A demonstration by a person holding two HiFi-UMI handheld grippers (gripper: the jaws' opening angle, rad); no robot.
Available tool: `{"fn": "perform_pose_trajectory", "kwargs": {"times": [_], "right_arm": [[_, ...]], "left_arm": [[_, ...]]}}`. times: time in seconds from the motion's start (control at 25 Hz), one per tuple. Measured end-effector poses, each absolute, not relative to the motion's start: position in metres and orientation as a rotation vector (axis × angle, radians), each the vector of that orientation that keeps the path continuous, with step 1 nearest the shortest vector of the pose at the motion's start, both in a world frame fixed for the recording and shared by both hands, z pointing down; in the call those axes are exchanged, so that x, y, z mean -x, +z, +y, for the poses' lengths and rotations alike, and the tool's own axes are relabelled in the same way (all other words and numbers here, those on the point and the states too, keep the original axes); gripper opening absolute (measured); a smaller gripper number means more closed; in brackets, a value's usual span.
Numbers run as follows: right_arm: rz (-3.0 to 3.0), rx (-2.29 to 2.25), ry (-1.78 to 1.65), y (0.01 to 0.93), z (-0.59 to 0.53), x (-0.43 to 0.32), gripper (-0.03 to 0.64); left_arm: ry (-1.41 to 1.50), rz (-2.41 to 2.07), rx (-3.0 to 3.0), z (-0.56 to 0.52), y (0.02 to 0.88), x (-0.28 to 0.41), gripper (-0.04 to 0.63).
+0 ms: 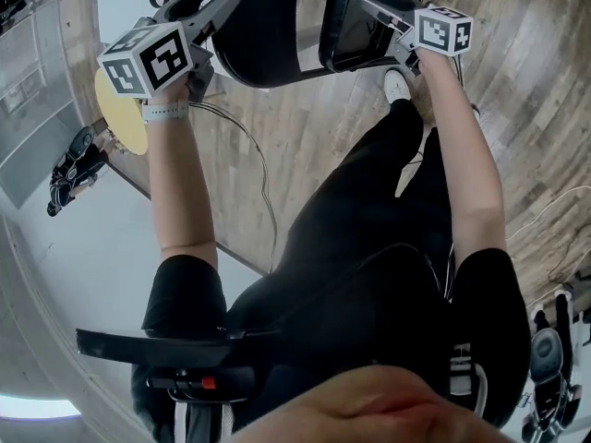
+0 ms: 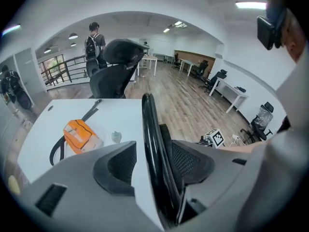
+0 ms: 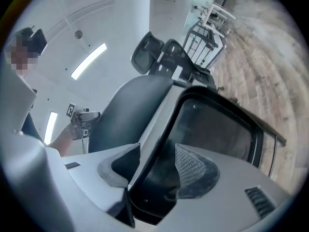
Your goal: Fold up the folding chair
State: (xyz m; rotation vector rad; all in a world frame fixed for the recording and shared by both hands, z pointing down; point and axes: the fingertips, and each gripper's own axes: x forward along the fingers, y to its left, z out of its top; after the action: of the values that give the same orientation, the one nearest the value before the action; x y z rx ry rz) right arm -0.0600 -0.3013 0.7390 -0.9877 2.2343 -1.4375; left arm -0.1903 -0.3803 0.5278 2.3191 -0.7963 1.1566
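Left gripper [image 2: 153, 151] and right gripper [image 3: 158, 151] stand wide, seemingly loose round the folding chair [image 1: 259, 35] rim, over open plank floor [image 1: 323, 127] beside a white table [image 2: 111, 115].

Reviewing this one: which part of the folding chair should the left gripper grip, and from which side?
The folding chair's thin black rim, taken edge-on from the person's side, where the left gripper sits now. The rim runs between its open jaws and is narrow enough for them to close on its faces. The broad black panels look too wide to span.
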Motion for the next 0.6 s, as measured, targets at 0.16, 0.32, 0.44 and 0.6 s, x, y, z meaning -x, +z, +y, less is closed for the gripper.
{"fn": "perform_pose_trajectory", "kwargs": {"times": [0.16, 0.32, 0.44, 0.6], "right_arm": [[2.343, 1.173, -1.165, 0.685, -0.27, 0.013, 0.206], [2.541, 1.203, -0.938, 0.609, -0.22, -0.019, 0.188], [2.683, 1.252, -0.806, 0.559, -0.173, -0.039, 0.136], [2.822, 1.311, -0.655, 0.499, -0.107, -0.038, 0.039]], "left_arm": [[0.931, -0.882, -2.471, -0.351, 0.49, 0.191, 0.216], [0.628, -0.78, -2.608, -0.284, 0.459, 0.151, 0.214], [0.451, -0.705, -2.635, -0.221, 0.445, 0.114, 0.108], [0.375, -0.572, -2.725, -0.131, 0.423, 0.079, 0.019]]}}
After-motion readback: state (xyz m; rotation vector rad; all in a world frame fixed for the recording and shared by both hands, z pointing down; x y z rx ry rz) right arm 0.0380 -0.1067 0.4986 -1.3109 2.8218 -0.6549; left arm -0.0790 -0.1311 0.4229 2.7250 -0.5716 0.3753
